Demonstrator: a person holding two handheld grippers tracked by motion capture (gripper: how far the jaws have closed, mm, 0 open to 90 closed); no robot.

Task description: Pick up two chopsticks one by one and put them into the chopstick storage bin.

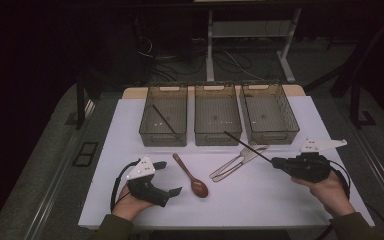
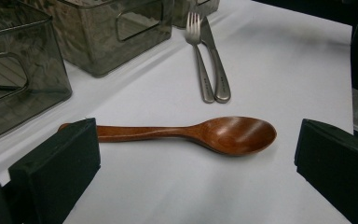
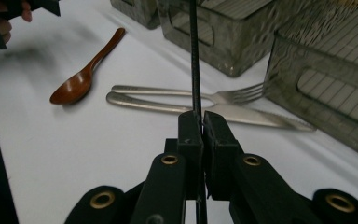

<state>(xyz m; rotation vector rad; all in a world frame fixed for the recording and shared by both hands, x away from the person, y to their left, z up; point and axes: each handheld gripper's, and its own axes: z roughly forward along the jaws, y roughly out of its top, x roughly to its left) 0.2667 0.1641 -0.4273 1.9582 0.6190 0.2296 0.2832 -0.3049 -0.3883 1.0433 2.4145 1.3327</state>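
Observation:
My right gripper (image 1: 276, 161) is shut on a thin black chopstick (image 1: 247, 146) that points up and left toward the bins. In the right gripper view the pads (image 3: 190, 133) pinch the chopstick (image 3: 194, 56) above the knife (image 3: 191, 108) and fork (image 3: 177, 93). My left gripper (image 1: 170, 177) rests low at the front left, open, beside the wooden spoon (image 1: 191, 176). Seen from the left gripper view, the spoon (image 2: 214, 134) lies crosswise on the table between the wide-apart jaws of the left gripper (image 2: 193, 154), untouched. A second black chopstick (image 1: 164, 120) lies in the left bin (image 1: 163, 136).
Three dark see-through bins stand in a row at the back: left, middle (image 1: 217, 137) and right (image 1: 272, 136). A metal fork and knife (image 1: 237, 163) lie side by side in front of them on the white tabletop (image 1: 260, 195).

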